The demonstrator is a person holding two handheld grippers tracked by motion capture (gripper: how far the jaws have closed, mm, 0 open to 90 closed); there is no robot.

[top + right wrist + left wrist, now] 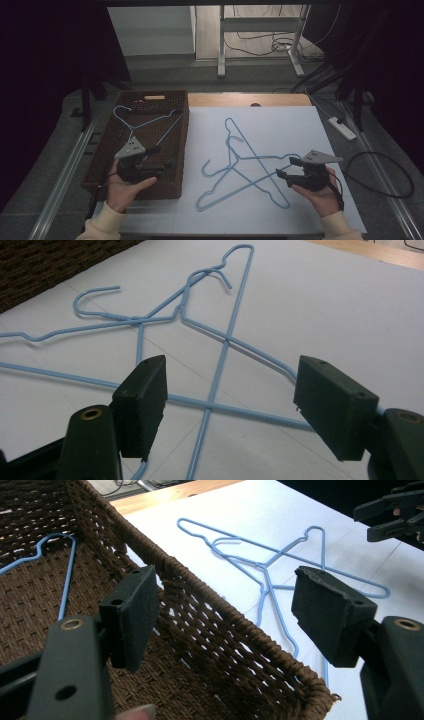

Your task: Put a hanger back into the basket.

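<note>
Hangers: one binned, two on the sheet

Left gripper (161, 156) hovers over the wicker basket (181, 150) (one blue hanger (145, 122) inside), jaws wide, empty. Crossed hangers (240, 162) lie mid-table; right gripper (286, 167) just beside them, jaws wide too.

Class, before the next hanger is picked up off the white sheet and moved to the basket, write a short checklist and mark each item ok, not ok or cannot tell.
1. Right gripper jaws open: ok.
2. Left gripper jaws open, holding nothing: ok.
3. Two hangers on the sheet lie separate: not ok, they cross.
4. Basket has room beside the hanger in it: ok.
5. Right gripper lined up on one wire alone: cannot tell.
</note>
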